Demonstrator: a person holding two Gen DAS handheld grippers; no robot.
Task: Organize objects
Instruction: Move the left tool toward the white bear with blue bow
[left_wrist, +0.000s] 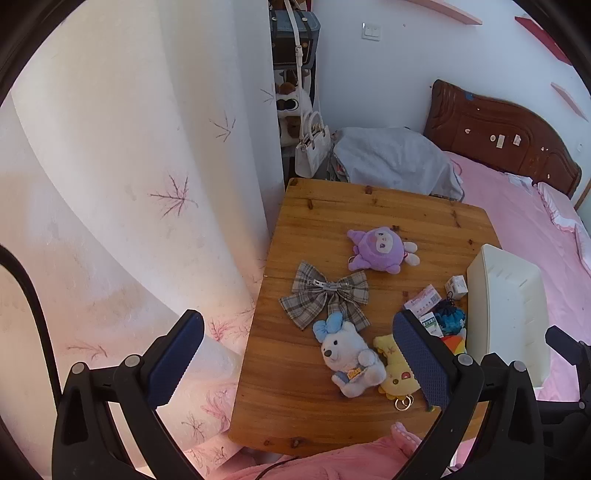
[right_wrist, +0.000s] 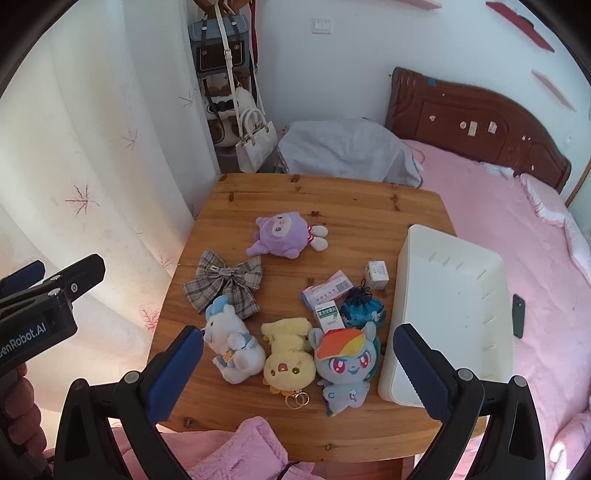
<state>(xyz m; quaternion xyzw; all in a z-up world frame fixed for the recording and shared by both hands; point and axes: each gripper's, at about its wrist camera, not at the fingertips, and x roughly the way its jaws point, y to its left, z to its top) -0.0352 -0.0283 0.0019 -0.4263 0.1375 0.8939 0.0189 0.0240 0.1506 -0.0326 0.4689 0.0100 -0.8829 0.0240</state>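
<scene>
On the wooden table (right_wrist: 332, 195) lie a purple plush (right_wrist: 282, 236), a plaid bow (right_wrist: 227, 286), a white bear plush (right_wrist: 232, 349), a yellow plush (right_wrist: 288, 358), a rainbow-maned pony plush (right_wrist: 345, 365), small boxes (right_wrist: 328, 314) and a blue pouch (right_wrist: 364, 310). A white bin (right_wrist: 454, 310) stands on the table's right side. My right gripper (right_wrist: 299, 365) is open and empty above the near plush toys. My left gripper (left_wrist: 295, 358) is open and empty above the table's left front, over the bear (left_wrist: 351, 360) and the bow (left_wrist: 325, 295).
A pale curtain (left_wrist: 129, 184) hangs close along the table's left edge. A pink bed (right_wrist: 498, 221) with a dark wooden headboard lies to the right, with a phone (right_wrist: 518, 314) on it. A grey cloth heap (right_wrist: 351, 151) and hanging bags (right_wrist: 256, 142) sit behind the table.
</scene>
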